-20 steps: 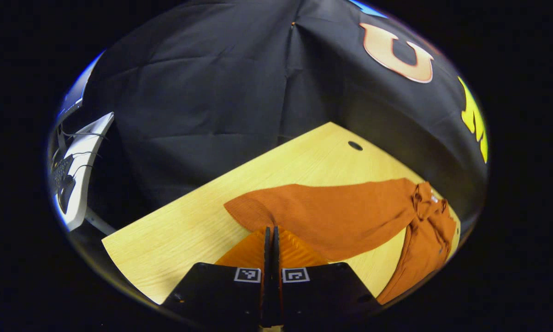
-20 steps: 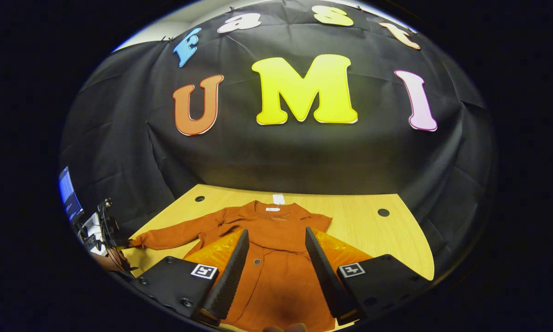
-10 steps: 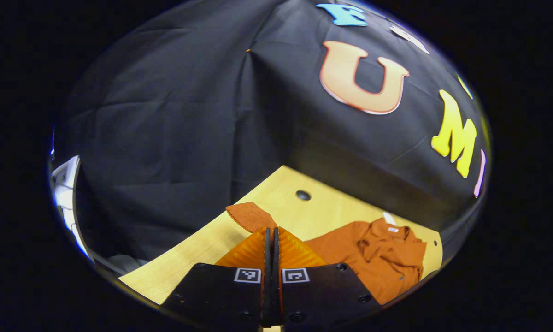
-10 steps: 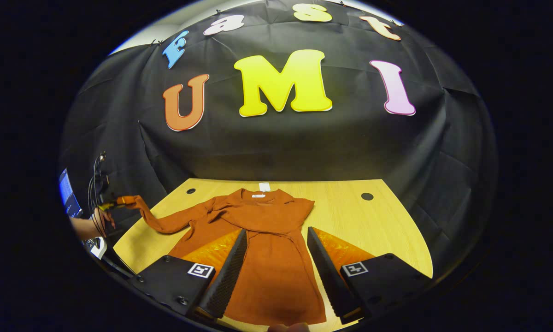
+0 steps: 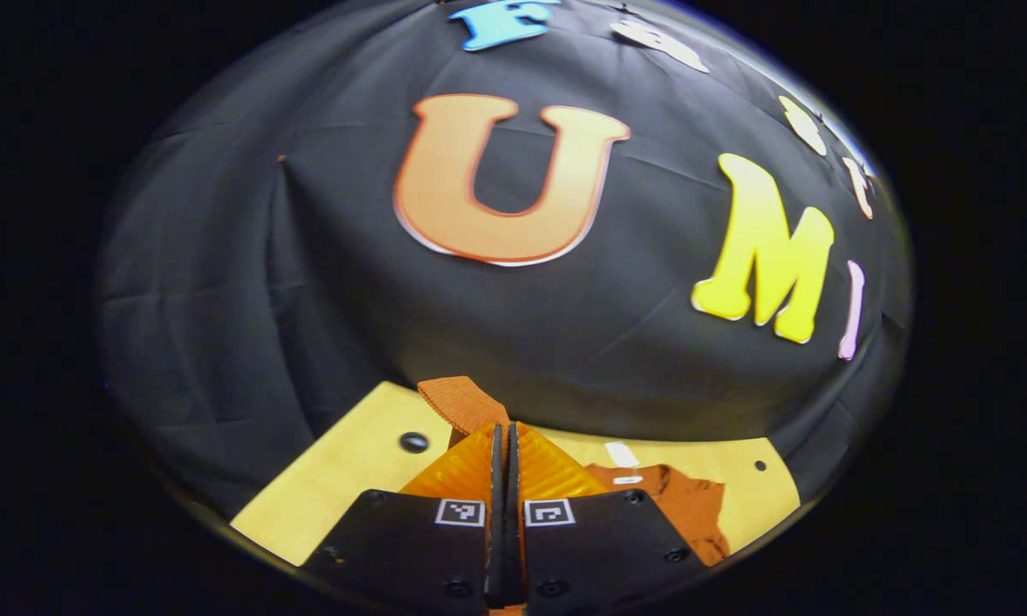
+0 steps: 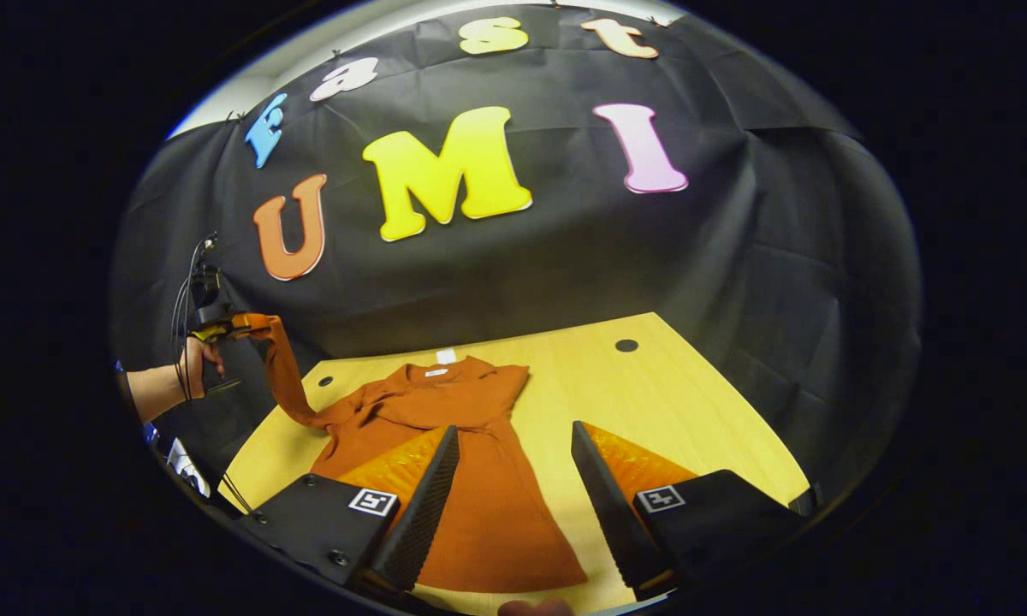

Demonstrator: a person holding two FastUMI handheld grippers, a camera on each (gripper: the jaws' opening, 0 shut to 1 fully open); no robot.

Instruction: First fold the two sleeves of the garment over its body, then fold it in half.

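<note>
A rust-orange garment lies flat on the wooden table, collar toward the far wall, one sleeve folded across its chest. My left gripper is shut on the cuff of the other sleeve. In the right gripper view that sleeve hangs stretched from the left gripper, which a hand holds high above the table's left edge. The garment's collar end lies low in the left gripper view. My right gripper is open above the garment's lower half, holding nothing.
Cable holes sit in the table top. Black cloth walls close the far side. The table's right half is bare wood. Equipment stands past the table's left edge.
My left gripper has lifted the sleeve cuff high off the table and swung toward the far wall. The right gripper has drifted to the right over the garment, still open.
</note>
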